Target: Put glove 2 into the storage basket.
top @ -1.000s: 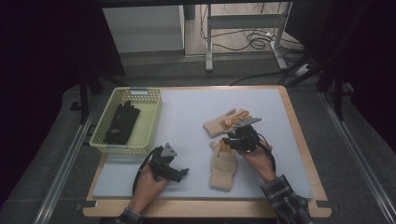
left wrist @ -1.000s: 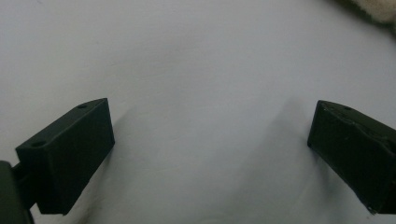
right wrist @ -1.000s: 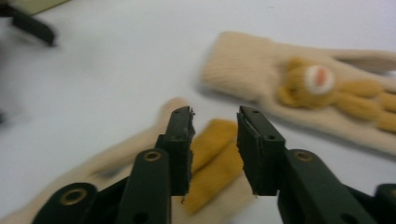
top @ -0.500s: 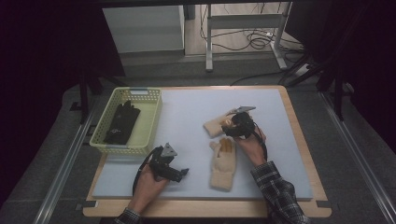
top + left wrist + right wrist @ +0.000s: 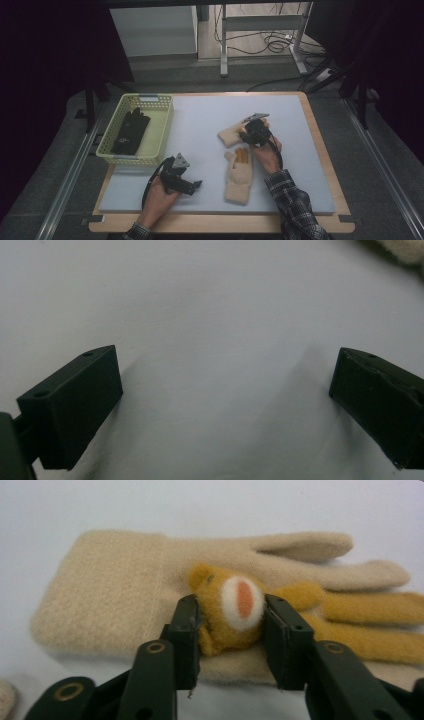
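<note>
While my left tongs (image 5: 194,185) rest spread and empty on the desk (image 5: 200,120), my right tongs (image 5: 231,630), just closing, clamp the bear patch (image 5: 231,605) on the far cream glove (image 5: 231,135) mid-desk: soft, light, floppy, best pinched at that raised nub.

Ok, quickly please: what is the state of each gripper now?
Left gripper: open, holding nothing.
Right gripper: jaws just closed on the beige glove, at its yellow animal patch.
</note>
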`<action>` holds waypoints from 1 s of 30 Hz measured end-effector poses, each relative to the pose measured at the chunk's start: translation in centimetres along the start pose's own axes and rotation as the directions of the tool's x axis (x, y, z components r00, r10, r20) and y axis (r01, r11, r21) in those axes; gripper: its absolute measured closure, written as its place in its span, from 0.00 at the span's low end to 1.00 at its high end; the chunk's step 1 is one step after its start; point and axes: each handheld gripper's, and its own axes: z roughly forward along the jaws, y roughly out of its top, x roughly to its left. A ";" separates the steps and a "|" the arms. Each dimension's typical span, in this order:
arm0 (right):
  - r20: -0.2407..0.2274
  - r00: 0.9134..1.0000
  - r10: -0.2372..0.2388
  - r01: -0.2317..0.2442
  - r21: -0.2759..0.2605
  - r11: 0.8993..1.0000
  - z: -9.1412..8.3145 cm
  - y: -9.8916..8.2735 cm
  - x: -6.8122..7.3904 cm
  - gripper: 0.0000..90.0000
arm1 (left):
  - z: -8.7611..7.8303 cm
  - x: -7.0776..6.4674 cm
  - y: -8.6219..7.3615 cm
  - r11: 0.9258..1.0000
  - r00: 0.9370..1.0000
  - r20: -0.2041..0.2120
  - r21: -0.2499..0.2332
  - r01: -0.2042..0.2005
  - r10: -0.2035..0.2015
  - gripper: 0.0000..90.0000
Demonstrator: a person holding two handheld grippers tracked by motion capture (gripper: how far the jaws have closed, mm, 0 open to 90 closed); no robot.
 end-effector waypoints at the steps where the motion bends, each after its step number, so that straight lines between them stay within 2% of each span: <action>1: -0.004 1.000 0.003 -0.003 -0.004 1.000 -0.1 0.0 -0.1 0.69 | 0.0 0.0 0.0 1.000 1.000 0.000 0.002 -0.003 0.003 0.01; 6: -0.030 1.000 0.009 -0.010 -0.036 0.999 -1.5 0.2 -0.4 0.69 | 0.0 0.0 0.0 1.000 1.000 0.000 0.003 -0.004 0.004 0.01; 9: -0.057 0.998 -0.009 0.006 -0.050 0.999 -2.7 0.5 -0.4 0.69 | 0.0 0.0 0.0 1.000 1.000 0.000 0.003 -0.004 0.004 0.01; 15: -0.108 0.991 -0.077 0.066 -0.099 0.993 -6.0 1.2 0.4 0.69 | 0.0 0.0 0.0 1.000 1.000 0.000 0.004 -0.004 0.004 0.01; 18: -0.145 0.981 -0.129 0.112 -0.124 0.986 -7.8 1.3 0.9 0.69 | 0.0 0.0 0.0 1.000 1.000 -0.001 0.003 -0.006 0.006 0.01; 21: -0.187 0.966 -0.179 0.154 -0.141 0.978 -9.4 1.1 1.4 0.69 | 0.0 0.0 0.0 1.000 1.000 -0.001 0.005 -0.007 0.007 0.01; 23: -0.225 0.950 -0.219 0.187 -0.156 0.970 -10.4 0.7 1.7 0.69 | 0.0 0.0 0.0 1.000 1.000 -0.001 0.004 -0.007 0.007 0.01; 27: -0.315 0.907 -0.279 0.232 -0.179 0.956 -12.1 -0.4 2.1 0.69 | 0.0 0.0 0.0 1.000 1.000 -0.002 0.004 -0.007 0.007 0.01; 30: -0.377 0.871 -0.315 0.254 -0.203 0.946 -13.0 -1.3 2.0 0.69 | 0.0 0.0 0.0 1.000 1.000 -0.002 0.002 -0.005 0.005 0.01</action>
